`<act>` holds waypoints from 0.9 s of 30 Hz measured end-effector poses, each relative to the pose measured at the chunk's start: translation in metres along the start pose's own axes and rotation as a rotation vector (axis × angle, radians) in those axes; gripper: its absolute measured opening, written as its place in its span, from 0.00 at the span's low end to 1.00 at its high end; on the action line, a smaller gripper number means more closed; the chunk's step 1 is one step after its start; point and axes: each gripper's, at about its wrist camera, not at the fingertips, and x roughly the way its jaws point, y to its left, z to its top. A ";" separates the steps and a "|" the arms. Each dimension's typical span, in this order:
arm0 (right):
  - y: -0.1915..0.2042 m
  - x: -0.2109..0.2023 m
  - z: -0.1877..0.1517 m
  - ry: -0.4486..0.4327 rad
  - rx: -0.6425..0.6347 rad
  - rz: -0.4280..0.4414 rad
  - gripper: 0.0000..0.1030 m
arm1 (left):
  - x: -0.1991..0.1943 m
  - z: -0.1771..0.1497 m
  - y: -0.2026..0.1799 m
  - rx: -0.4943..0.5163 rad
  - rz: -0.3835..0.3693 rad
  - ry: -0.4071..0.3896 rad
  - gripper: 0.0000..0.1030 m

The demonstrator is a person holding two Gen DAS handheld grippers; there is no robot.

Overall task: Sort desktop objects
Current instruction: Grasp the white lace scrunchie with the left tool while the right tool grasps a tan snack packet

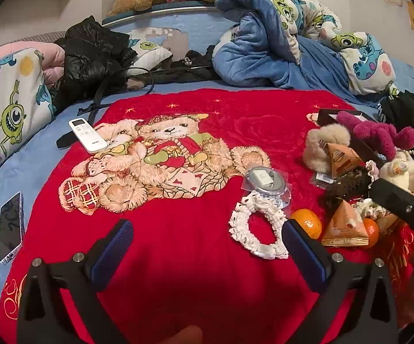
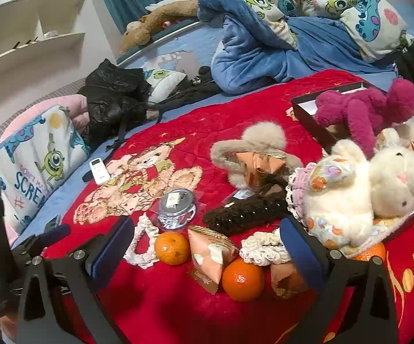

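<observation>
A: From the left wrist view, what does the left gripper (image 1: 207,243) do?

B: Its jaws stand wide apart over the red blanket (image 1: 178,258), holding nothing. Just beside its right finger lies a white lace scrunchie (image 1: 257,226), with a round silver case in clear wrap (image 1: 265,183) touching the scrunchie's far edge.

A: And the rest of the clutter?

B: An orange (image 1: 306,222) sits right of that finger, touching a triangular snack pack (image 1: 345,226); a second orange (image 1: 371,230) peeks out behind the pack. Farther back are a beige fur piece (image 1: 325,143), a magenta plush (image 1: 378,134) over a dark box (image 1: 330,114), and a white plush rabbit (image 1: 404,172). A white remote (image 1: 88,134) lies at the blanket's left edge and a phone (image 1: 11,226) on the blue sheet (image 1: 49,154).

A: The right wrist view?

B: The right gripper (image 2: 207,249) is also spread open and empty. Between its fingers lie the first orange (image 2: 172,248), the snack pack (image 2: 211,255) and the second orange (image 2: 242,279), each touching the next. The scrunchie (image 2: 142,243) sits by the left finger, the silver case (image 2: 176,205) beyond it. A dark brown scrunchie (image 2: 241,215) lies behind the pack, and the rabbit (image 2: 364,189) rests on the box's near edge beside the right finger. The magenta plush (image 2: 370,111) lies over the box (image 2: 307,111).
</observation>
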 end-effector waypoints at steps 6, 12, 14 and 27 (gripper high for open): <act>-0.001 0.009 0.000 0.024 0.004 0.034 0.84 | 0.011 -0.001 0.003 -0.004 0.005 0.027 1.00; 0.003 0.019 -0.003 0.058 -0.017 0.052 0.80 | 0.034 -0.001 0.001 0.008 -0.001 0.091 1.00; 0.006 0.020 -0.004 0.066 -0.032 0.056 0.78 | 0.041 0.000 0.000 0.001 -0.012 0.101 1.00; 0.009 0.037 -0.011 0.151 -0.083 0.023 0.49 | 0.079 -0.010 0.000 -0.024 -0.018 0.208 1.00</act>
